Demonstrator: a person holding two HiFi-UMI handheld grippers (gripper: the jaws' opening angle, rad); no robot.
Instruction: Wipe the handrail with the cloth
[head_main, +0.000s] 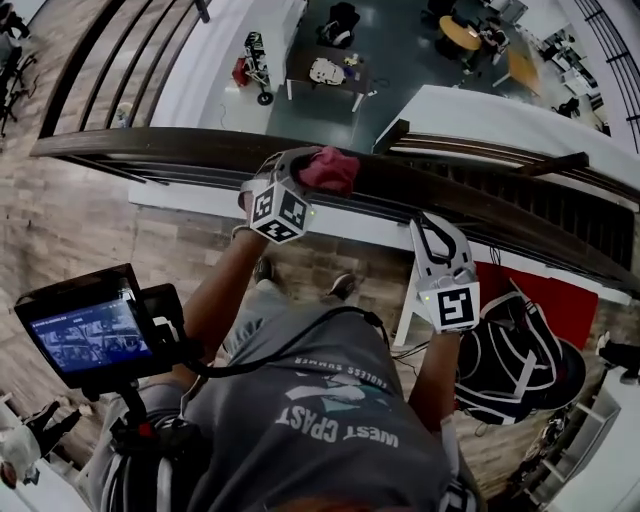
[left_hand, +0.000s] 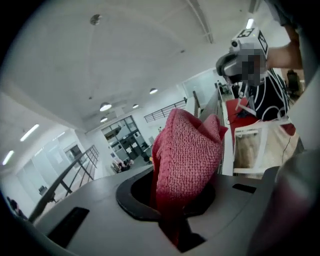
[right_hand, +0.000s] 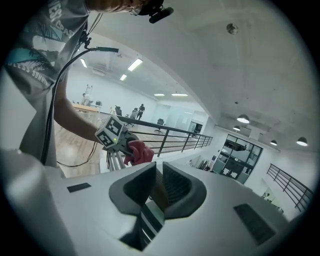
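cloth (left_hand: 187, 155) lengthwise in left gripper (head_main: 303, 168)

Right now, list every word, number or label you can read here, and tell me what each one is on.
"WEST COAST": large print on the grey T-shirt, upside down in the head view.
"ENDLESS SUMMER": smaller line on the same shirt, faint, so I am less sure of it.
Monitor screen: contents too small to read.
Left cube and right cube: black-and-white square patterns only, no letters.
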